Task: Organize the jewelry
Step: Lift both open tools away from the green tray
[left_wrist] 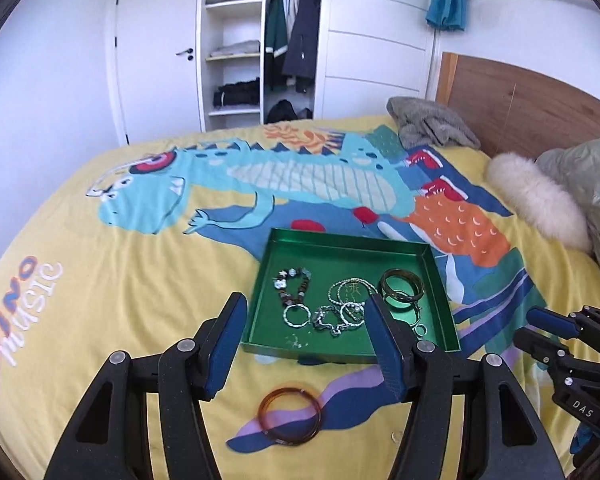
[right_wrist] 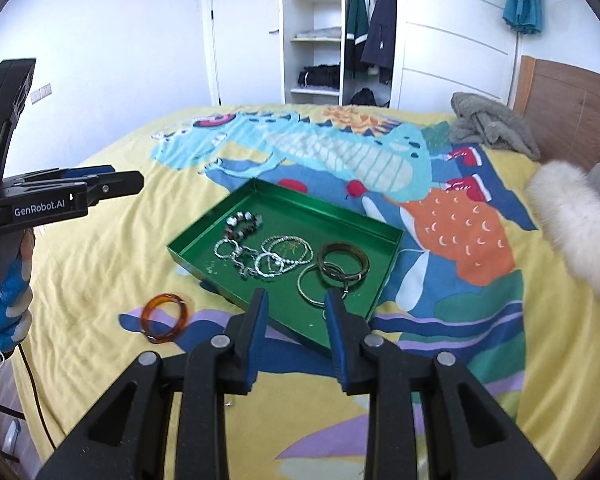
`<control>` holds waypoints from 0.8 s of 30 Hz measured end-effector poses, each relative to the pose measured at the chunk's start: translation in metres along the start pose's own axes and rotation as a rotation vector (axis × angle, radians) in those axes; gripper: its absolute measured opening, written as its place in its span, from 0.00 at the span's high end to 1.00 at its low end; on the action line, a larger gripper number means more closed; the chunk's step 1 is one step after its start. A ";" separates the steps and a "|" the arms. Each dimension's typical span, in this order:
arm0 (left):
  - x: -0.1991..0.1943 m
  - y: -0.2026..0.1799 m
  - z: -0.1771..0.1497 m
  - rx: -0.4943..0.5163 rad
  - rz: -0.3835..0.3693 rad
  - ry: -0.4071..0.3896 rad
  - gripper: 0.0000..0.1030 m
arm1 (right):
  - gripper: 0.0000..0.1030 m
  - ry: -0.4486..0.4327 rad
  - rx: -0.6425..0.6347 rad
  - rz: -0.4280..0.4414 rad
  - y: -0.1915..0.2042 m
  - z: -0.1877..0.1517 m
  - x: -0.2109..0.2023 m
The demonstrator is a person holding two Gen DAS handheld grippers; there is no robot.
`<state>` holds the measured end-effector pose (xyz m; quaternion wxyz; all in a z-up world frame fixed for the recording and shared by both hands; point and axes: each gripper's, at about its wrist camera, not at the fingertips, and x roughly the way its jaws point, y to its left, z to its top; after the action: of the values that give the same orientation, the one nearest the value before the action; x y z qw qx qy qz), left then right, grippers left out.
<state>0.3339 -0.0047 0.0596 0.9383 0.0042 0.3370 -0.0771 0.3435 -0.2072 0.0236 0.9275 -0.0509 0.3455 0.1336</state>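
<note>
a yellow dinosaur bedspread (left_wrist: 100,280) fills both views. the green tray (left_wrist: 340,252) sits at centre frame, holding a beaded bracelet (left_wrist: 294,286), silver chains (left_wrist: 336,312) and dark bangles (left_wrist: 402,290). an amber bangle (left_wrist: 290,416) lies on the bedspread below the tray. the left gripper (left_wrist: 304,344) gapes wide, empty; the right gripper (right_wrist: 296,336) stands partly open, empty.

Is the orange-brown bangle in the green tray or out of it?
Out. The orange-brown bangle lies flat on the bedspread, in front of the green tray, apart from its rim.
</note>
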 end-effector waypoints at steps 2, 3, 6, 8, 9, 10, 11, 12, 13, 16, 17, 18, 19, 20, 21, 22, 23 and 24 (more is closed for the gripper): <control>-0.022 0.003 0.000 -0.002 0.011 -0.019 0.41 | 0.73 -0.026 0.005 0.001 0.007 0.000 -0.021; -0.032 0.005 -0.001 -0.002 0.016 -0.029 0.40 | 0.73 -0.038 0.005 0.000 0.012 0.000 -0.032; -0.063 0.008 -0.005 0.002 0.033 -0.055 0.39 | 0.73 -0.071 -0.003 -0.002 0.025 0.000 -0.061; -0.082 0.010 -0.009 -0.001 0.041 -0.071 0.38 | 0.73 -0.092 -0.014 -0.002 0.035 0.000 -0.079; -0.089 0.010 -0.012 -0.003 0.047 -0.077 0.36 | 0.72 -0.101 -0.019 -0.001 0.039 -0.001 -0.087; -0.098 0.011 -0.013 -0.004 0.054 -0.085 0.36 | 0.72 -0.110 -0.023 -0.001 0.043 -0.002 -0.096; -0.107 0.012 -0.016 -0.006 0.059 -0.092 0.35 | 0.71 -0.120 -0.029 -0.001 0.048 -0.003 -0.105; -0.115 0.013 -0.018 -0.009 0.061 -0.099 0.35 | 0.70 -0.127 -0.035 -0.002 0.052 -0.004 -0.113; -0.124 0.015 -0.021 -0.013 0.061 -0.105 0.35 | 0.69 -0.134 -0.039 -0.003 0.055 -0.005 -0.119; -0.145 0.016 -0.030 -0.023 0.082 -0.117 0.35 | 0.68 -0.160 -0.048 -0.002 0.065 -0.010 -0.142; -0.151 0.017 -0.034 -0.025 0.090 -0.121 0.34 | 0.67 -0.167 -0.049 0.000 0.068 -0.012 -0.147; -0.158 0.019 -0.038 -0.028 0.098 -0.124 0.34 | 0.67 -0.175 -0.051 0.000 0.071 -0.015 -0.154; -0.162 0.020 -0.040 -0.033 0.103 -0.125 0.34 | 0.67 -0.180 -0.052 0.001 0.072 -0.017 -0.159; -0.168 0.022 -0.044 -0.040 0.108 -0.126 0.34 | 0.67 -0.186 -0.052 0.003 0.074 -0.019 -0.165; -0.173 0.023 -0.047 -0.044 0.110 -0.128 0.33 | 0.67 -0.192 -0.053 0.004 0.076 -0.022 -0.171; -0.179 0.024 -0.050 -0.045 0.118 -0.130 0.32 | 0.67 -0.199 -0.055 0.005 0.078 -0.024 -0.177; -0.183 0.025 -0.052 -0.043 0.129 -0.134 0.31 | 0.67 -0.207 -0.059 0.005 0.080 -0.026 -0.183; -0.187 0.025 -0.054 -0.039 0.142 -0.141 0.30 | 0.67 -0.213 -0.062 0.005 0.081 -0.028 -0.188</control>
<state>0.1607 0.0496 0.1354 0.9627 0.0045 0.2703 -0.0038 0.1669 -0.1747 0.1256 0.9566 -0.0640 0.2409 0.1512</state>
